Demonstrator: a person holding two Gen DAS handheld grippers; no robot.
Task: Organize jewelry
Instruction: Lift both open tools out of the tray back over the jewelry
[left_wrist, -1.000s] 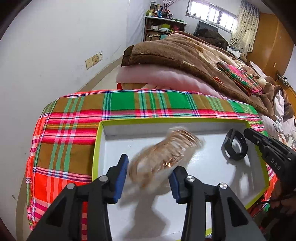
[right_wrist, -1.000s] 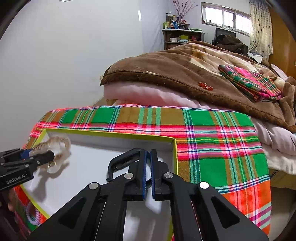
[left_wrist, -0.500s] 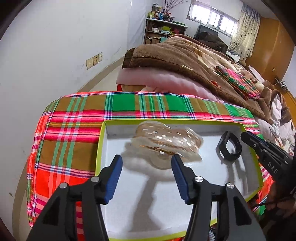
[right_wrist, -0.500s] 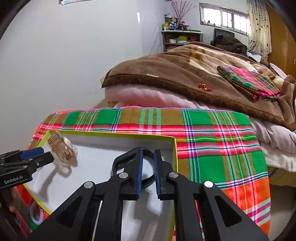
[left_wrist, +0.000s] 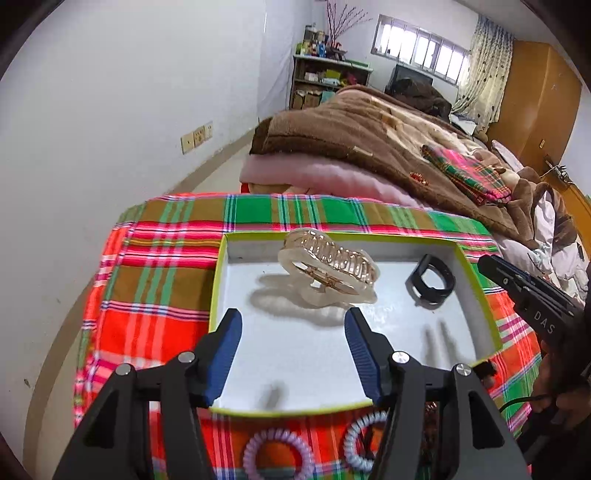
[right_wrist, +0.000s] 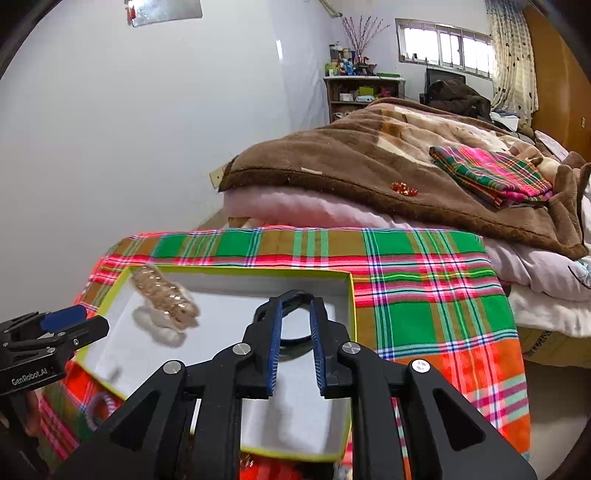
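Fingers of the left gripper (left_wrist: 293, 325) spread wide and empty at bottom centre of the left view, tips just short of the hair claw (left_wrist: 328, 271), which lies in the upper middle of the box (left_wrist: 218, 275). Right gripper (right_wrist: 297, 314) fingers parted a little at lower centre of the right view, holding nothing, with the black band (right_wrist: 295, 338) showing in the gap between them on the box floor. Two coil ties (left_wrist: 277, 452) on the plaid cloth (left_wrist: 155, 266) along the bottom edge of the left view, outside the box.
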